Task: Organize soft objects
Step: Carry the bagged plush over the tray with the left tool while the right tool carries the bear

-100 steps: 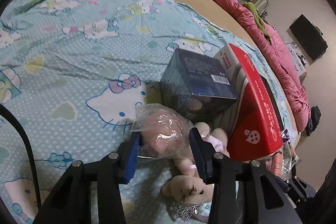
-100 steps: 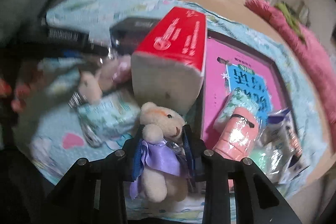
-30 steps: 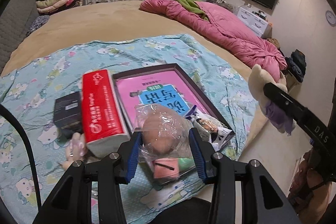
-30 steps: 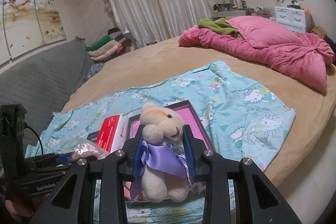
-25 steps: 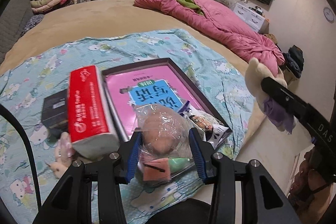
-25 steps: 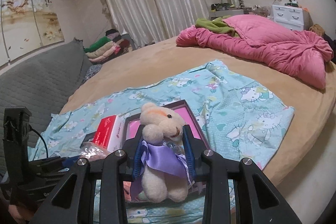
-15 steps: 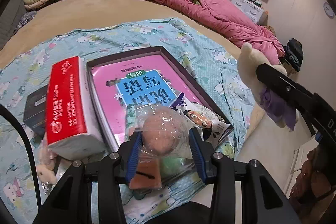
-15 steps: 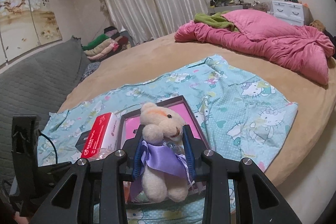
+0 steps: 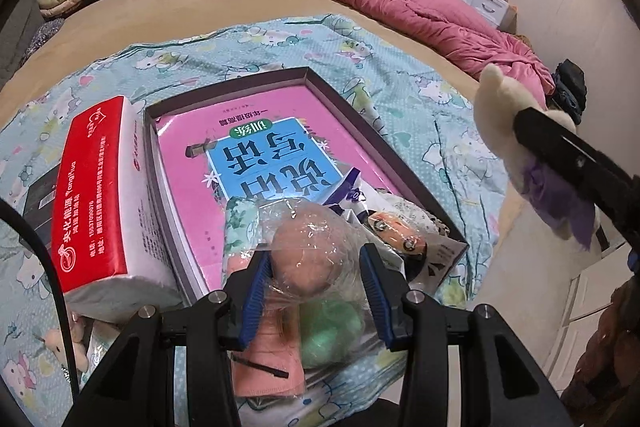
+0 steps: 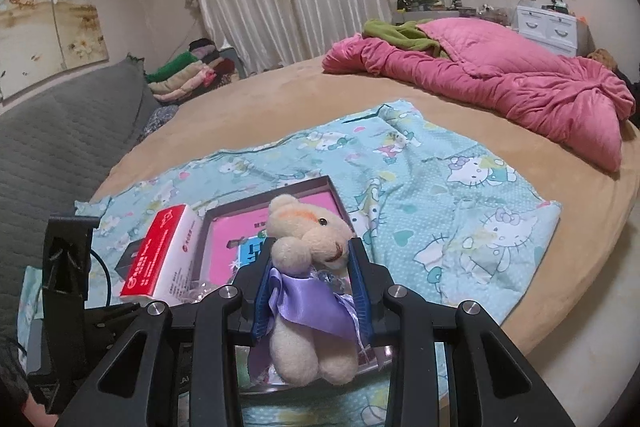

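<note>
My left gripper (image 9: 315, 263) is shut on a clear plastic bag holding a pinkish plush (image 9: 304, 255), hanging over the near end of a dark shallow box (image 9: 384, 143) with a pink and blue book (image 9: 256, 155) inside. Below the bag lie a green soft item (image 9: 328, 335) and a salmon-pink one (image 9: 272, 359). My right gripper (image 10: 312, 267) is shut on a cream teddy bear in a purple satin dress (image 10: 308, 267), held above the box (image 10: 280, 187). The same bear (image 9: 516, 131) shows at the right of the left wrist view.
A red and white tissue pack (image 9: 100, 195) leans on the box's left side, with a black box (image 9: 40, 191) behind it. Small plush toys (image 9: 64, 343) lie at lower left. Snack packets (image 9: 400, 235) sit in the box's near corner. A pink quilt (image 10: 500, 79) lies far right.
Both grippers have sunk toward the box, which now looks larger and nearer. The bagged plush has moved from beside the tissue pack to over the box's near end. Both grips are unchanged.
</note>
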Demonstrator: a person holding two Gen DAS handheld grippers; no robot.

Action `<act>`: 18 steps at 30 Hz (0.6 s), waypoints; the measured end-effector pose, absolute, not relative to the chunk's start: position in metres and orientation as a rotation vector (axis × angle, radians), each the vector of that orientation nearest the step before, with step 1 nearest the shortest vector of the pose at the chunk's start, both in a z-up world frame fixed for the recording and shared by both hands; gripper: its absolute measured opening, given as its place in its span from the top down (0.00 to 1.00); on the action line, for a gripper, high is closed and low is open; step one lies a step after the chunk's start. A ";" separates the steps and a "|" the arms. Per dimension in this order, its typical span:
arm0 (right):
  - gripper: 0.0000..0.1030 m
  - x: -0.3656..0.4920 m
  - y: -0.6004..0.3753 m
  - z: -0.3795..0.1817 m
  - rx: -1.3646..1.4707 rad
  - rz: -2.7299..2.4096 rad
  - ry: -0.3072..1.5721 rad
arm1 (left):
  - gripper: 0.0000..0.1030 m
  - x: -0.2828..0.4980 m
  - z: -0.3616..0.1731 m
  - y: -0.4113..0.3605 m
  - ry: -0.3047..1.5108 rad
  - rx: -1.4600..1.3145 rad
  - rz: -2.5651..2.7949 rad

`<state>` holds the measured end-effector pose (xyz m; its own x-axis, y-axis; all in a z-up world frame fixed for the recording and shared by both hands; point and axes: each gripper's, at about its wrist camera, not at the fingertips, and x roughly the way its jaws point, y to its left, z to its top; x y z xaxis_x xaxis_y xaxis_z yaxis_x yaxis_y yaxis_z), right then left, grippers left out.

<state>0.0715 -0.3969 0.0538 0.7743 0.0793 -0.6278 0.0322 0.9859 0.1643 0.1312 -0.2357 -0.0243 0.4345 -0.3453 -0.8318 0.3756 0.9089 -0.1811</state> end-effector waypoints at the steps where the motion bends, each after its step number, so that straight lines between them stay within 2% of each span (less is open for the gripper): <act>1: 0.66 0.073 -0.398 0.052 0.169 0.023 0.687 | 0.56 0.132 -0.026 -0.236 1.031 0.033 -0.449; 18: 0.66 0.117 -0.396 0.001 0.141 0.017 0.789 | 0.56 0.142 -0.040 -0.230 1.051 0.026 -0.430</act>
<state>0.1172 -0.3961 0.0006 0.7051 0.0682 -0.7058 0.0374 0.9904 0.1330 0.1416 -0.2304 -0.0402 0.4217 -0.3310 -0.8441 0.3557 0.9167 -0.1818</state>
